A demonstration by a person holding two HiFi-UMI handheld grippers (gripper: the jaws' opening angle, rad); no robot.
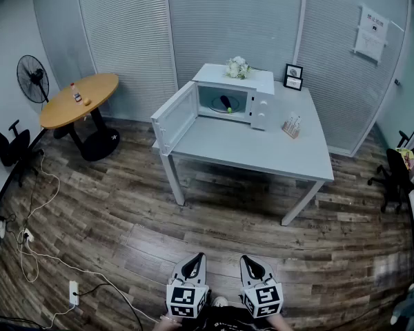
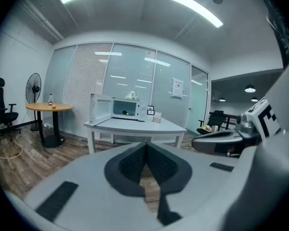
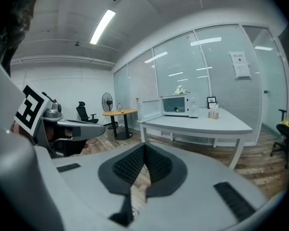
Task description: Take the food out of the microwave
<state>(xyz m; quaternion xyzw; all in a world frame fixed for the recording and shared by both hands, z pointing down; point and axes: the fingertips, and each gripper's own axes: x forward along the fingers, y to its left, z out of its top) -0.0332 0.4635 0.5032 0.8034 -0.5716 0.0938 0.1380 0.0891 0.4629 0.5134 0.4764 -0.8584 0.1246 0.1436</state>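
A white microwave stands on a white table across the room, its door swung open to the left. Inside lies a dark, long piece of food with a green end. The microwave shows small in the left gripper view, and the microwave also in the right gripper view. Both grippers are far from the table, low at the bottom of the head view. My left gripper is shut and empty. My right gripper is shut and empty too.
A round wooden table with a bottle stands at the left, a fan behind it. A photo frame, flowers and a small holder sit on or by the microwave table. Cables trail over the wooden floor; office chairs at both sides.
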